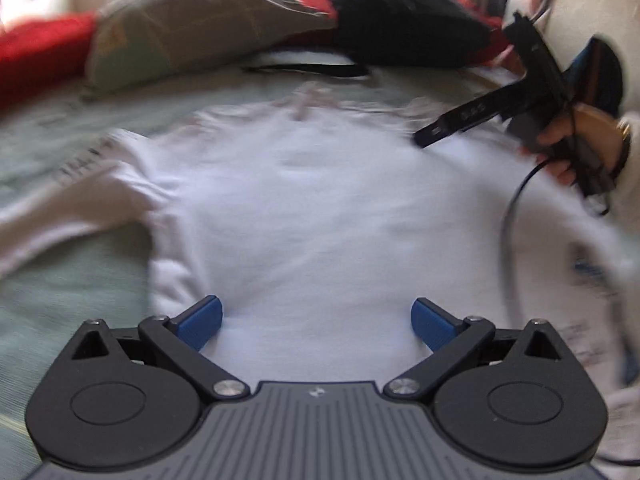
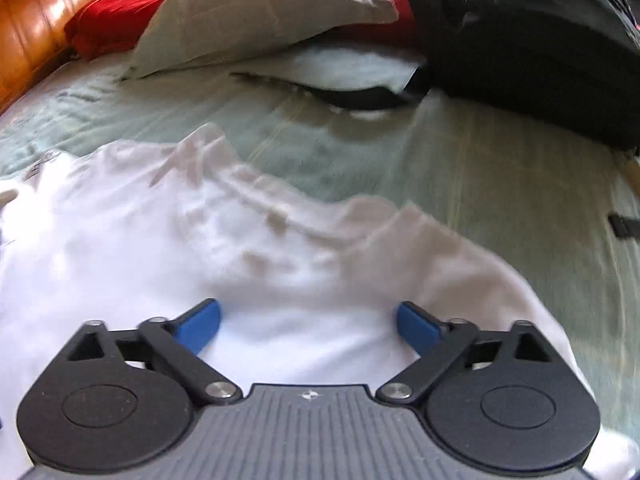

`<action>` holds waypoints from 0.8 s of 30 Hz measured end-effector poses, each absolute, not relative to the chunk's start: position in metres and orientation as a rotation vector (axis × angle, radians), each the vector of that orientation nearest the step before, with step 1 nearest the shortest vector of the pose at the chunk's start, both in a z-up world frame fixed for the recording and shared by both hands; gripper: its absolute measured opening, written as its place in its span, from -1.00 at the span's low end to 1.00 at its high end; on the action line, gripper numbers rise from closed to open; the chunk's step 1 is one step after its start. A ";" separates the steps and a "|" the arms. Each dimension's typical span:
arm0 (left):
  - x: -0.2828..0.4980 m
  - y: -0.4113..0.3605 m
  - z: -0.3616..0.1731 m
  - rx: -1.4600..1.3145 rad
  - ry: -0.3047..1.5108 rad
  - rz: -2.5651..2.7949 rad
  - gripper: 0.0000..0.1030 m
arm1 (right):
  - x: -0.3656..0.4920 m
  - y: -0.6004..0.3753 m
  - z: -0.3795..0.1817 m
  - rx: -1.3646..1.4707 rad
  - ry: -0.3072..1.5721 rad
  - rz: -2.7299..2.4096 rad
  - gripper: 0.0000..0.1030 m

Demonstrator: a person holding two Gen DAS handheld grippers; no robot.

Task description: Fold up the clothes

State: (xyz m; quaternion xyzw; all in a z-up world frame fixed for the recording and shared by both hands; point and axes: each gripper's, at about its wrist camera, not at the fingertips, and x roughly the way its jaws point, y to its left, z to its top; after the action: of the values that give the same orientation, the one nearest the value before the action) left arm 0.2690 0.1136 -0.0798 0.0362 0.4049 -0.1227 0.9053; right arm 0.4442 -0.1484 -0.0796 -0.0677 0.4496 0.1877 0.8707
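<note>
A white shirt (image 1: 320, 200) lies spread flat on a pale green bedsheet (image 1: 72, 288), one sleeve reaching out to the left. My left gripper (image 1: 316, 320) hovers over the shirt's near part, its blue fingers wide apart with nothing between them. The right gripper (image 1: 520, 92) shows at the right of the left wrist view, held by a hand (image 1: 560, 148) above the shirt's far right shoulder. In the right wrist view the right gripper (image 2: 308, 326) is open over the white shirt (image 2: 160, 260) near its wrinkled collar edge, holding nothing.
A grey-green pillow (image 1: 200, 24) and red bedding (image 1: 36, 52) lie at the head of the bed. A black bag (image 2: 532, 36) sits at the far right, with a white and black folded item (image 2: 352, 76) beside it. A wooden headboard (image 2: 28, 20) runs along the left.
</note>
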 end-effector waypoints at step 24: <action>0.177 0.106 -0.073 0.083 0.883 -0.220 0.99 | 0.231 -0.179 -0.078 -0.267 0.847 0.496 1.00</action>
State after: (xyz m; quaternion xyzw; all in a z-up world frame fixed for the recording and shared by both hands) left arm 0.1773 0.1061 -0.0731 0.0401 0.4261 -0.1060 0.8975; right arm 0.2308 -0.1795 -0.0779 -0.1280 0.4056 0.2375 0.8733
